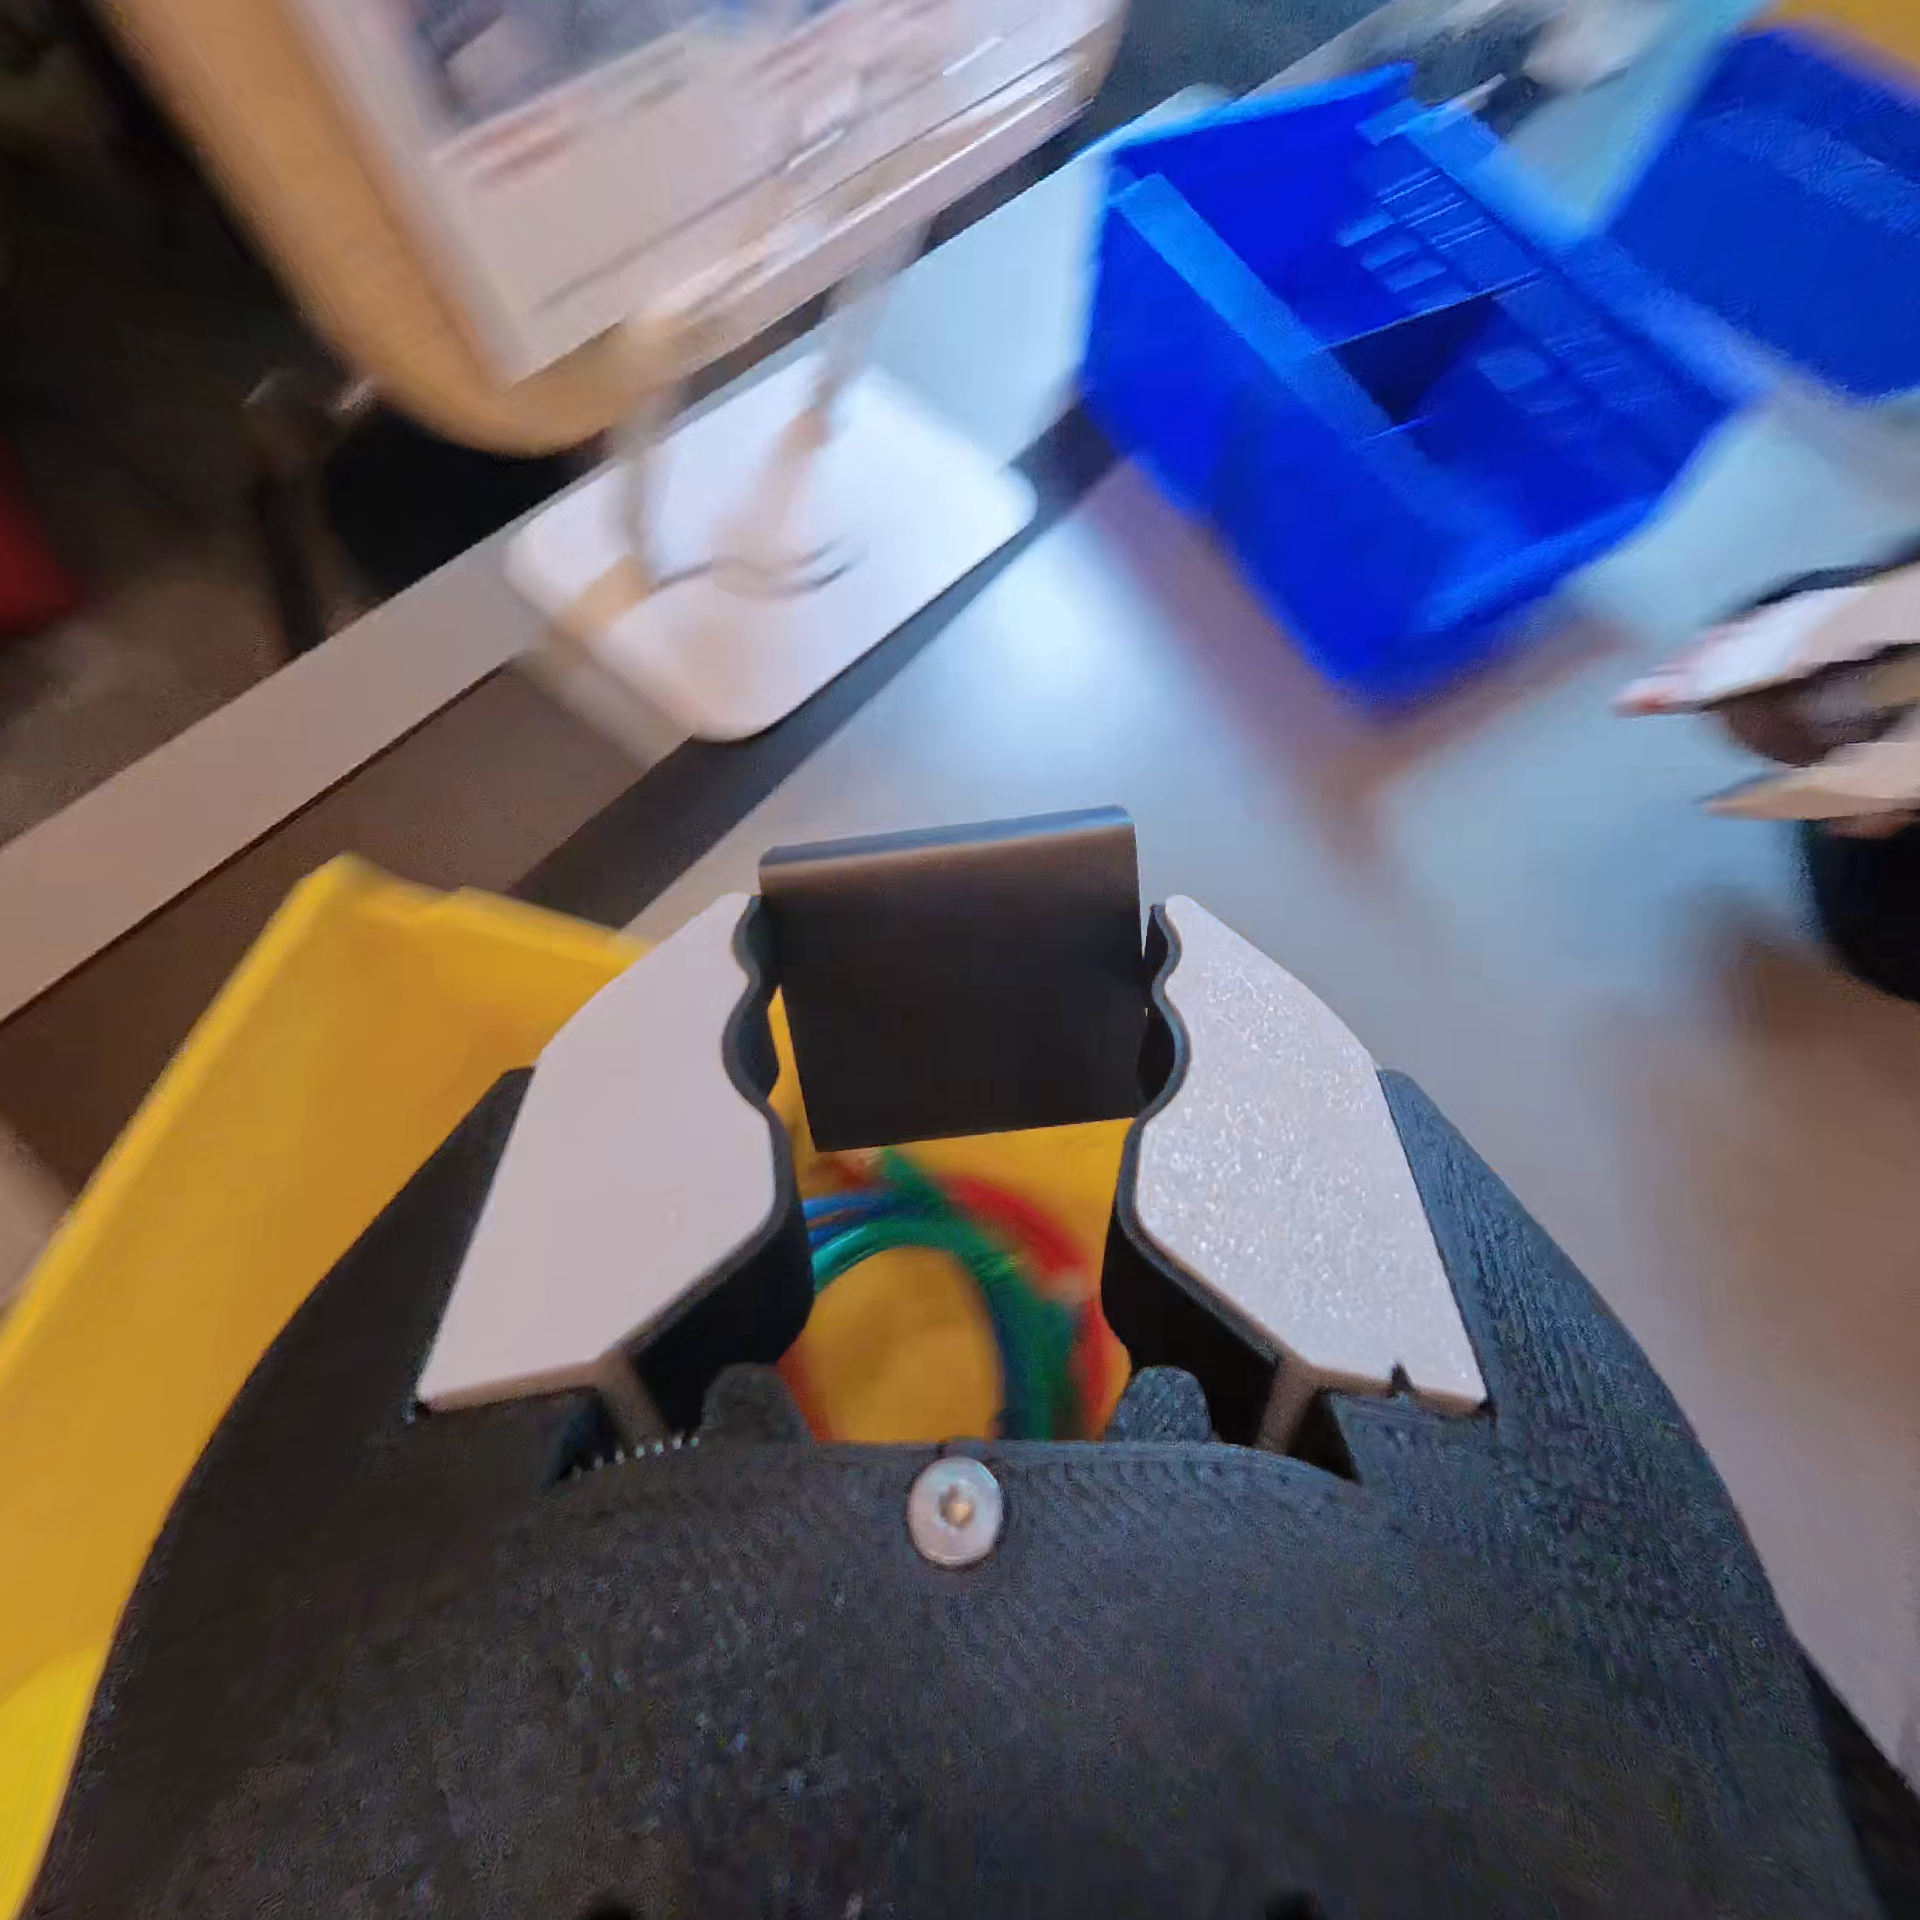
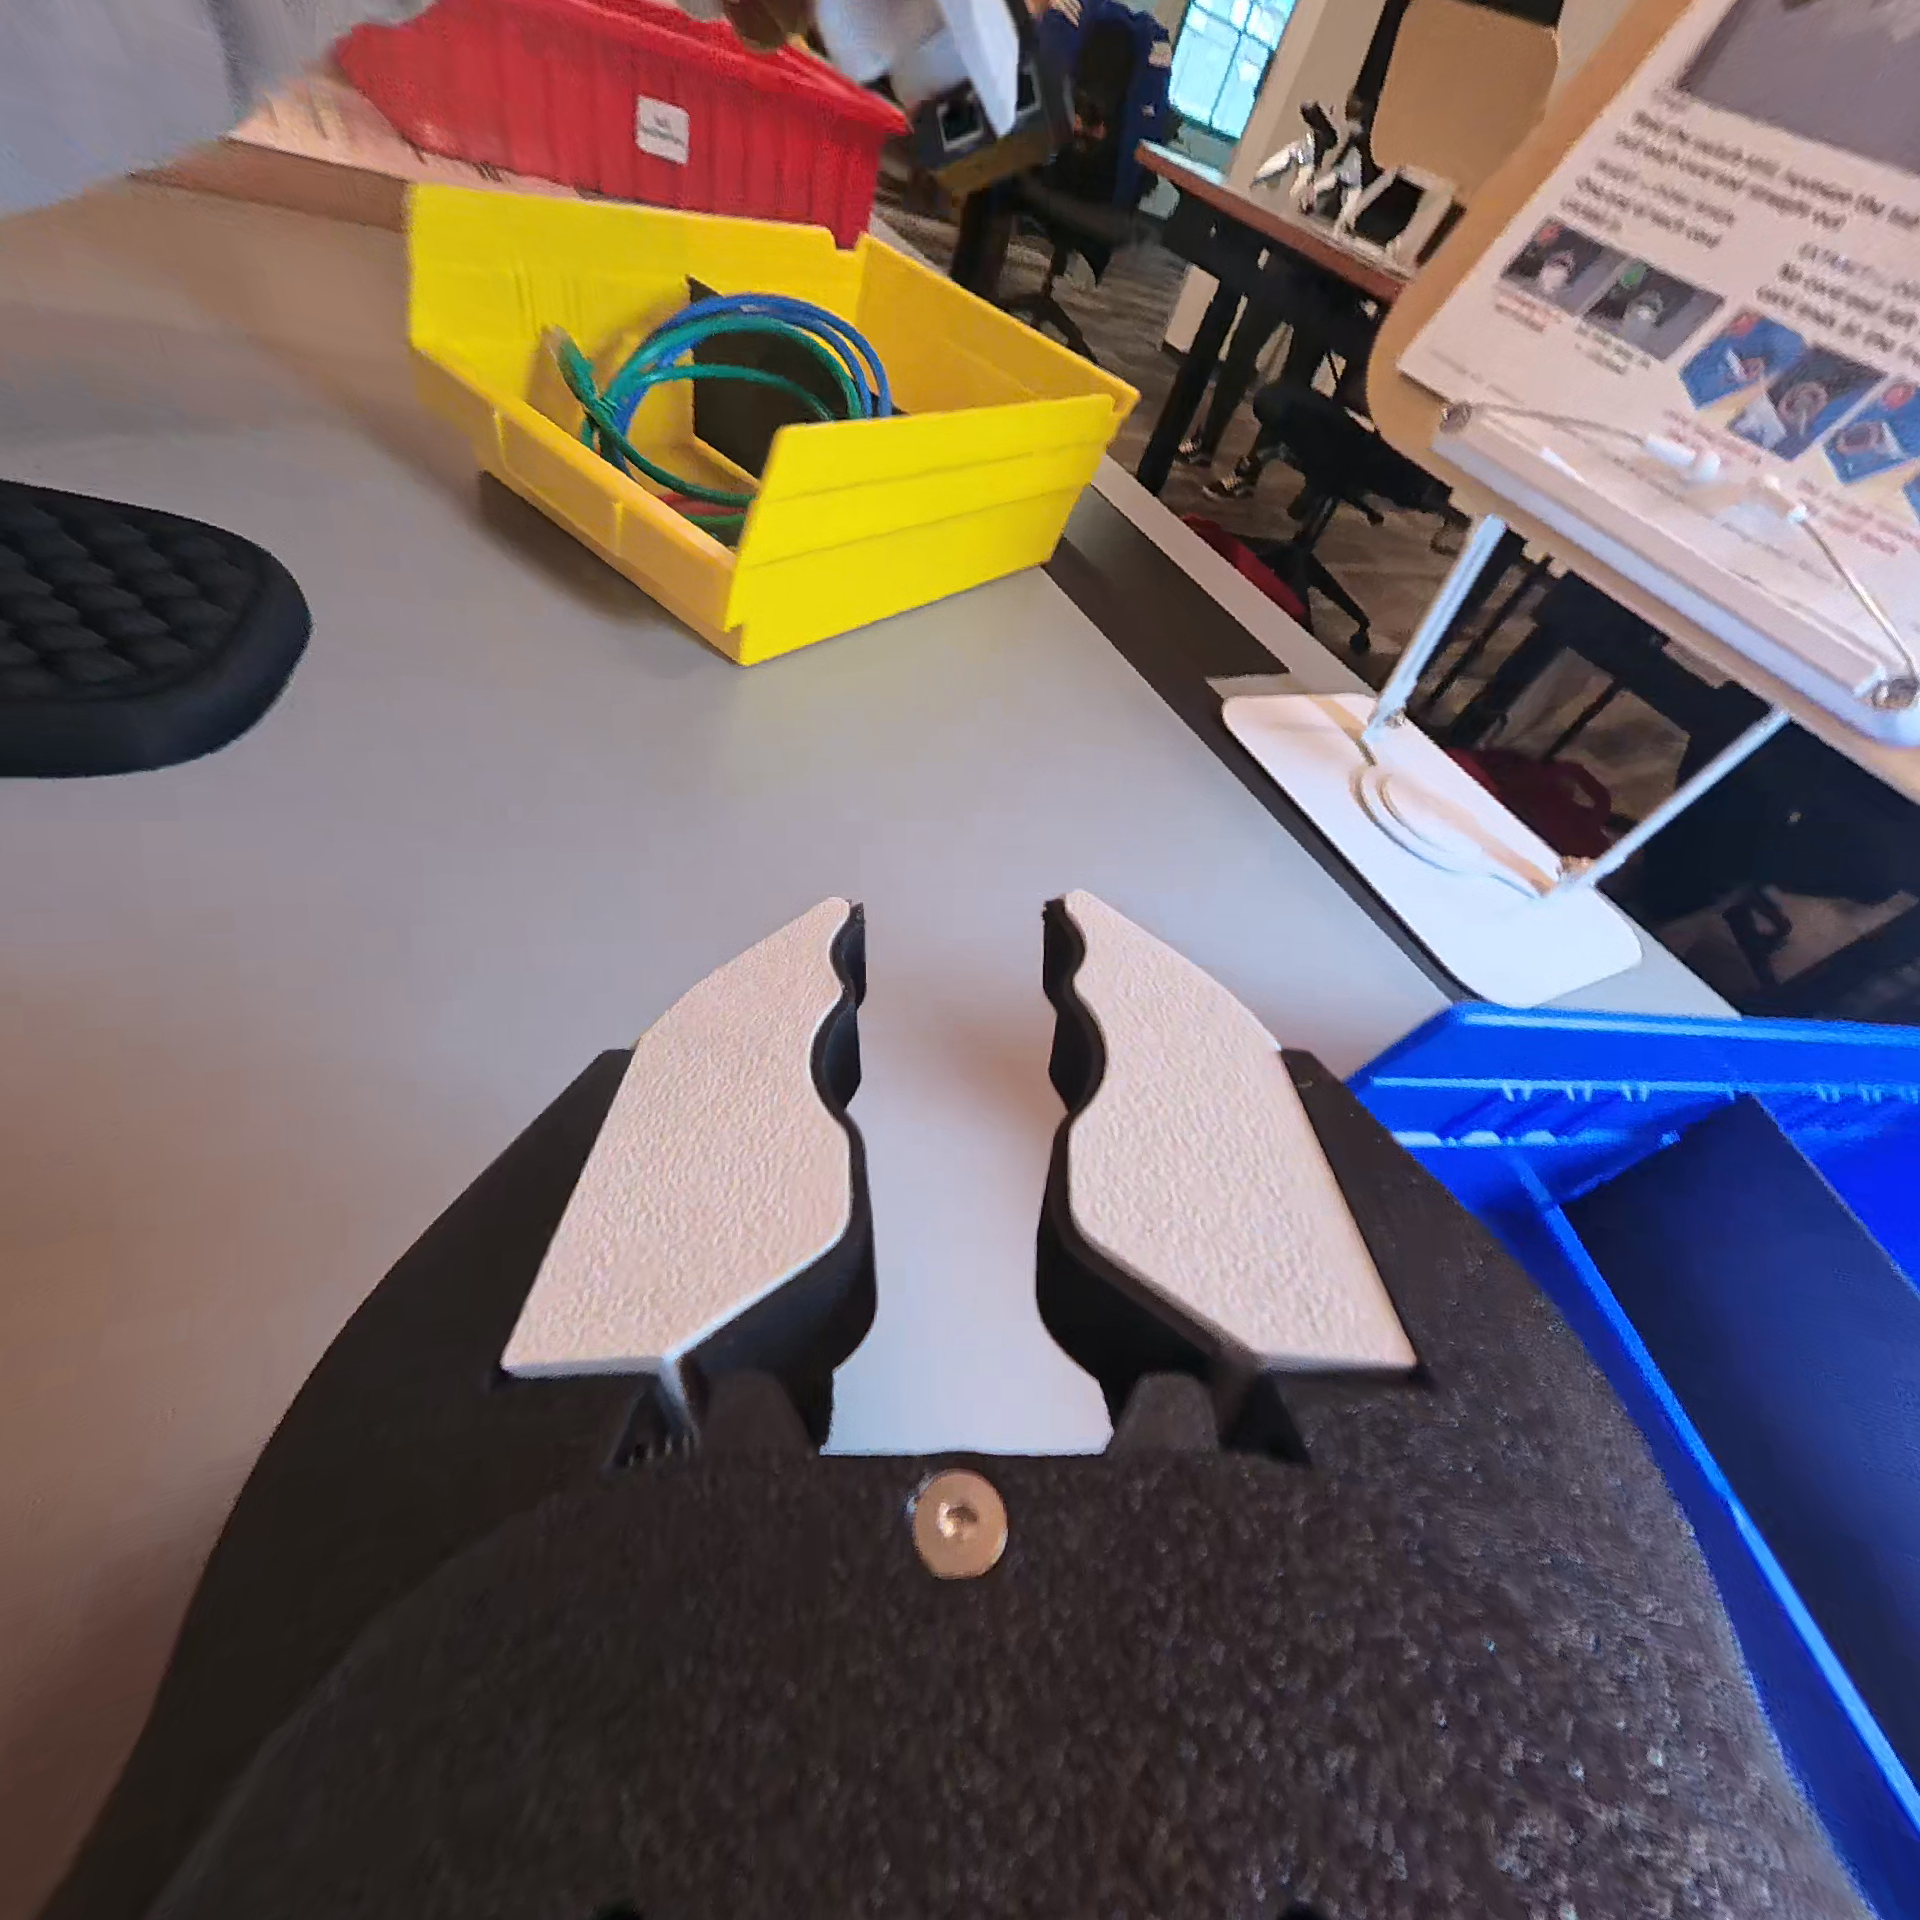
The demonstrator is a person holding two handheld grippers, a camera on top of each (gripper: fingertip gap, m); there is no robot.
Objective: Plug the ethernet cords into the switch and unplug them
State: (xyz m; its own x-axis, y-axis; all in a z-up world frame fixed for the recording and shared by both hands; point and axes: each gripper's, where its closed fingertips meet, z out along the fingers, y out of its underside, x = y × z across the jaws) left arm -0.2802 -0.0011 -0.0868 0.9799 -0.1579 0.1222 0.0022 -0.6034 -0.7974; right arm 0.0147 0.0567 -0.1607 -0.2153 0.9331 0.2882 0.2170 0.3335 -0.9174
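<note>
The left gripper [image 1: 951, 940] is clamping a flat black switch [image 1: 951, 971] between its fingers, above the yellow bin [image 1: 260, 1091] — coloured ethernet cords [image 1: 935, 1247] are lying inside that bin. The right gripper [image 2: 951, 925] is hanging over the grey table [image 2: 520, 831] with fingers apart — holding nothing.

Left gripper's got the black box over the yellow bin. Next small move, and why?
Probably carry the black box, likely the switch, out over the bare table and set it down. The left gripper is shut on it above the yellow bin, where the cords lie; the right gripper is open and empty.
</note>
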